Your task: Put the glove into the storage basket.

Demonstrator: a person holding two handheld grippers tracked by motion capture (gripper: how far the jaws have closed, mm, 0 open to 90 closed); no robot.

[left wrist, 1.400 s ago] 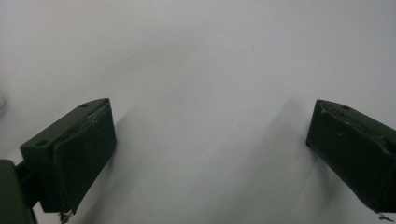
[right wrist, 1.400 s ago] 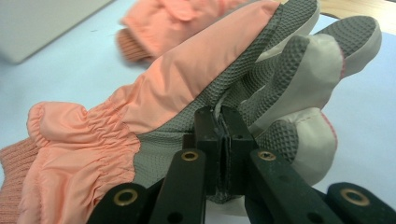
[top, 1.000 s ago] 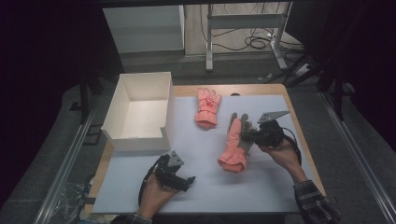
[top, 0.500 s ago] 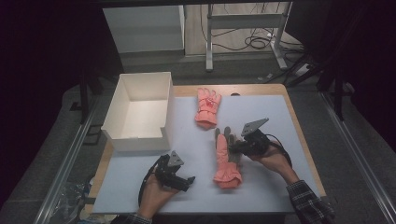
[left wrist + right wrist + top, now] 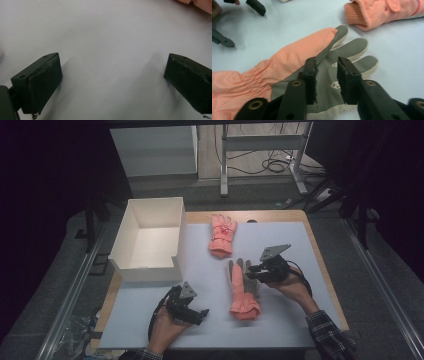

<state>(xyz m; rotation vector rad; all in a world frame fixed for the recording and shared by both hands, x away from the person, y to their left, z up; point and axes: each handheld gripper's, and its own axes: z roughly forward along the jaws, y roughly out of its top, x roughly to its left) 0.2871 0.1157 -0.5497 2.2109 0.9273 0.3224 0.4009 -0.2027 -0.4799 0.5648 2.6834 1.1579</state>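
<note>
An orange glove (image 5: 242, 290) with a grey palm (image 5: 294, 60) lies flat on the white mat, its fingers pointing away from me. My right gripper (image 5: 252, 272) hovers at its right side, over the grey palm. Its jaws (image 5: 327, 62) have just been opening and stand a little apart, with the glove under them and nothing pinched. A second orange glove (image 5: 222, 235) (image 5: 382, 12) lies farther back. My left gripper (image 5: 200, 315) rests near the front edge with its jaws (image 5: 112, 67) wide open over bare mat.
An open white box (image 5: 145, 270) stands at the left of the table. The white mat (image 5: 300, 320) covers most of the wooden tabletop. Beyond the table are metal frame legs and cables on the floor.
The right gripper carried the grey-palmed glove toward me and slightly left, then its jaws opened and the glove now lies flat. The left gripper stayed put.
</note>
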